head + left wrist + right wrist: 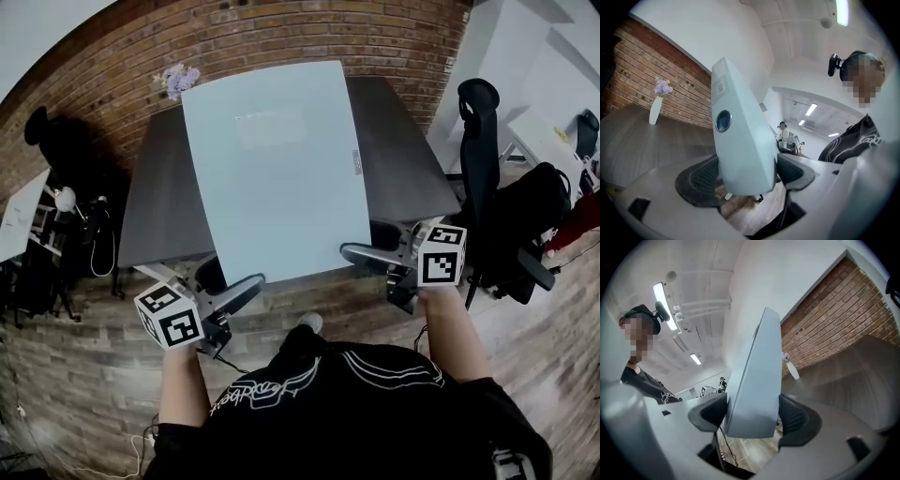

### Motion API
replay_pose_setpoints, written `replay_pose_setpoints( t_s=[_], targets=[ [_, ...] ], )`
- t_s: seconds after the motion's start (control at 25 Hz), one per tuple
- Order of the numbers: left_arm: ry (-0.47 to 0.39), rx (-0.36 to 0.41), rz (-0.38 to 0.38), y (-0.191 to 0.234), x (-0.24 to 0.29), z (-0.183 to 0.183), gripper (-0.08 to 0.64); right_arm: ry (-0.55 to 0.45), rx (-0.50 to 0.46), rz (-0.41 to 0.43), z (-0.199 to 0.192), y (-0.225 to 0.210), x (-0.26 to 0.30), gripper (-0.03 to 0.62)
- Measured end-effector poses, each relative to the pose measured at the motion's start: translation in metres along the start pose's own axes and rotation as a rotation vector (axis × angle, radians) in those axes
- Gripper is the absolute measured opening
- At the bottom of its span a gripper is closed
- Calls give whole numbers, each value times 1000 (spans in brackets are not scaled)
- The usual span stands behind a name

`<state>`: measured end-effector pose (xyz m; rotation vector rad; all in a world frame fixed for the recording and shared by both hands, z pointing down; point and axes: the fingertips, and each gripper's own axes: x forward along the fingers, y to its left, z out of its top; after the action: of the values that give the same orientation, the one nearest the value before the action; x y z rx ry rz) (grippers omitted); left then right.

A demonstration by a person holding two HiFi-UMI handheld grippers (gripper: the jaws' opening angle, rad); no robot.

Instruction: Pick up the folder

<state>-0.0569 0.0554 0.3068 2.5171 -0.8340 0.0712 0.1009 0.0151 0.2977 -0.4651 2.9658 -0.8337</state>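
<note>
A large pale blue folder [277,164] is held up flat above the dark grey table [159,206], lifted clear of it. My left gripper [234,291] is shut on its near left corner. My right gripper [361,253] is shut on its near right corner. In the left gripper view the folder [740,140] stands edge-on between the black pads [701,178], with a round hole in its spine. The right gripper view shows the folder [757,380] clamped between the two pads [794,416] in the same way.
A white vase with purple flowers [176,80] stands at the table's far edge by the brick wall [309,33]. A black office chair [487,169] is at the right. A black stand with cables [56,216] is at the left. Wooden floor [84,375] lies below.
</note>
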Motion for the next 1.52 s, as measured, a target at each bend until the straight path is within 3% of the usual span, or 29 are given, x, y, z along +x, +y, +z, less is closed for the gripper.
replay_pose_setpoints(
  t_s=[0.32, 1.52],
  targets=[
    [-2, 32, 2, -8, 6, 4, 367, -15, -48, -13, 6, 4, -11, 298],
    [11, 23, 30, -15, 30, 1, 367, -2, -1, -4, -1, -15, -31, 298]
  ],
)
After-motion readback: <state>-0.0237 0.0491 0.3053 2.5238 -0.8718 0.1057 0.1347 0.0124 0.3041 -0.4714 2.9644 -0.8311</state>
